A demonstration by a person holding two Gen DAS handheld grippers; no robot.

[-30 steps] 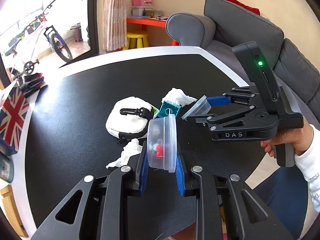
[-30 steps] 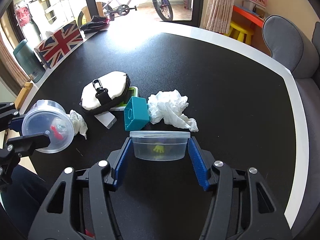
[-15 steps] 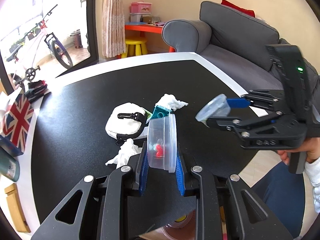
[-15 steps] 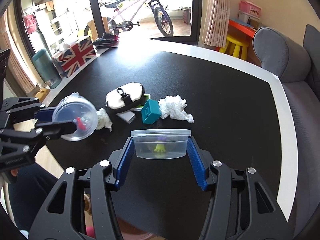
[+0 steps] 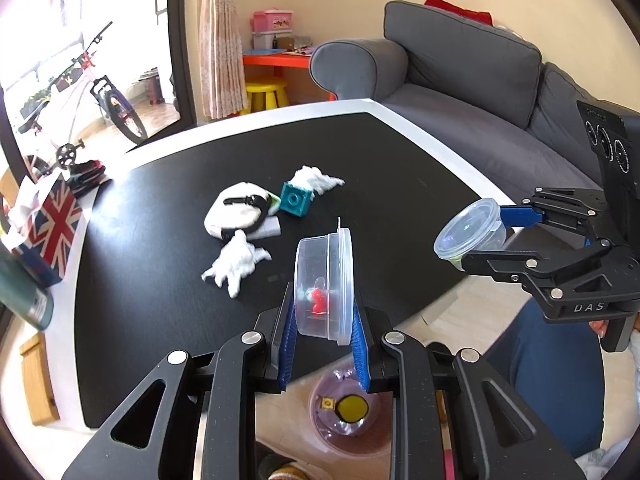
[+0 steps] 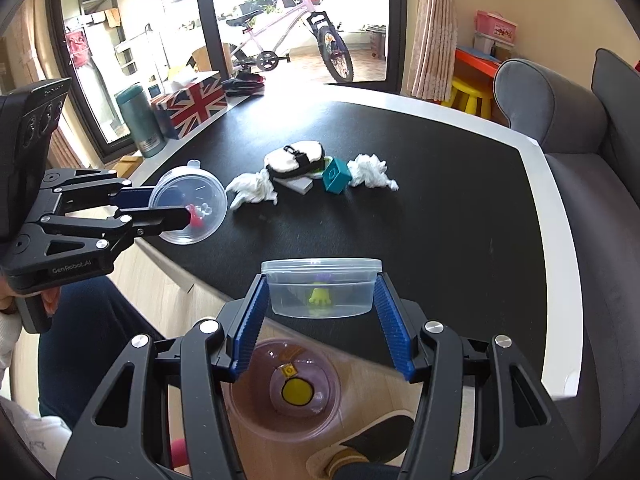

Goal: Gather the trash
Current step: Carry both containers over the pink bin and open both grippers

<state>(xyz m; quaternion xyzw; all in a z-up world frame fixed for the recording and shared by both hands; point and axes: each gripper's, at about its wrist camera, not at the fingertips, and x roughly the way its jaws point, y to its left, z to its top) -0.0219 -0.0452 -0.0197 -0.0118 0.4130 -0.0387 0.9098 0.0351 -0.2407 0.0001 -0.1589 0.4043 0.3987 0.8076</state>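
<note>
My left gripper [image 5: 323, 316] is shut on a clear lidded tub [image 5: 324, 284] with a red scrap inside, held on its side above the table's near edge; it also shows in the right wrist view [image 6: 188, 210]. My right gripper [image 6: 320, 300] is shut on a second clear lidded tub [image 6: 320, 286] with a yellow-green scrap, seen from the left wrist view [image 5: 470, 229] too. A pinkish bin [image 6: 286, 390] stands on the floor below both grippers. Two crumpled tissues [image 5: 236, 260] [image 5: 318, 178] lie on the black table [image 5: 160, 300].
A white pouch [image 5: 236, 212], a teal block [image 5: 295, 198] and a small white slab [image 5: 269, 227] lie mid-table. A Union Jack box [image 6: 192, 106] and a green flask [image 6: 140, 120] stand at the left edge. A grey sofa [image 5: 460, 76] lies beyond. My shoe [image 6: 360, 444] is beside the bin.
Both grippers have pulled back from over the table to its near edge, each still holding its tub. The floor bin has come fully into view below them.
</note>
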